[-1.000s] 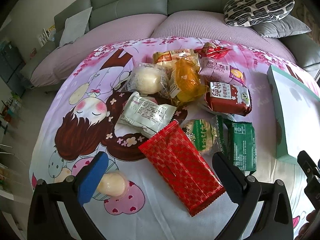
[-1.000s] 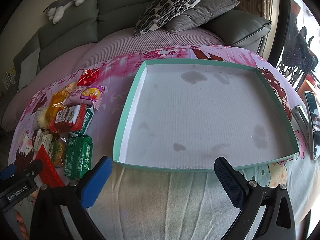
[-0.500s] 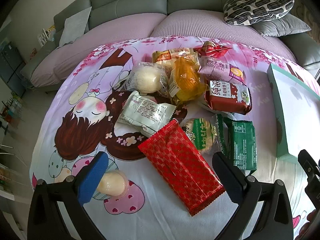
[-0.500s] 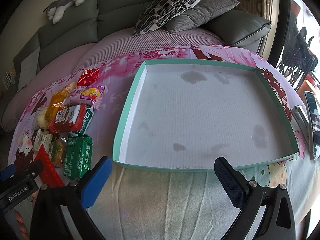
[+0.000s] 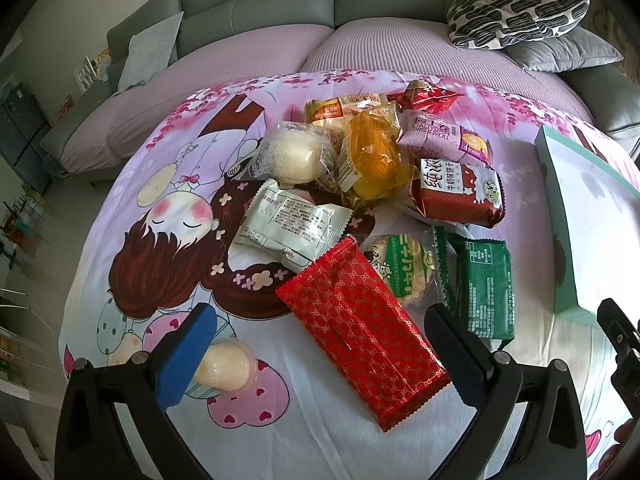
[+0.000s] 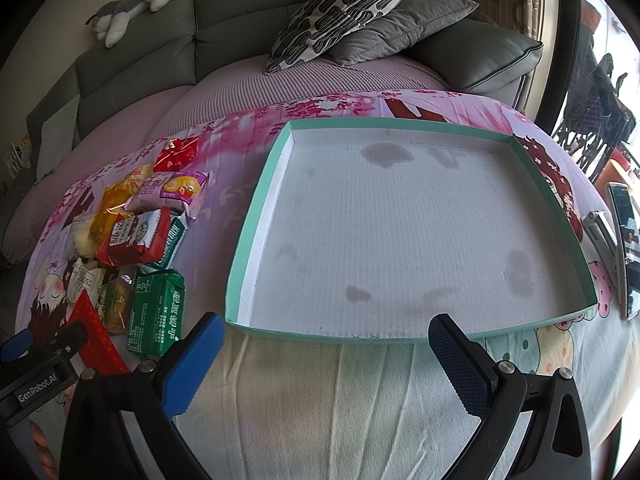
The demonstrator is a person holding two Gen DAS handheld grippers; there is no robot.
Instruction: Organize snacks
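A pile of wrapped snacks lies on the cartoon-print cloth. In the left wrist view a long red foil packet (image 5: 360, 324) reaches between the fingers of my open left gripper (image 5: 320, 344). Behind it lie a white packet (image 5: 292, 224), a green packet (image 5: 484, 288), a dark red packet (image 5: 460, 192) and an orange one (image 5: 372, 156). A pale round jelly cup (image 5: 226, 366) sits beside the left finger. In the right wrist view my right gripper (image 6: 324, 364) stands open, holding nothing, just before the near rim of a shallow mint-green tray (image 6: 256, 216) with a bare white floor.
A grey sofa with a patterned cushion (image 6: 340, 8) runs behind the table. A phone (image 6: 626, 248) lies at the table's right edge beyond the tray. The left gripper's body (image 6: 36, 368) shows at the lower left of the right wrist view.
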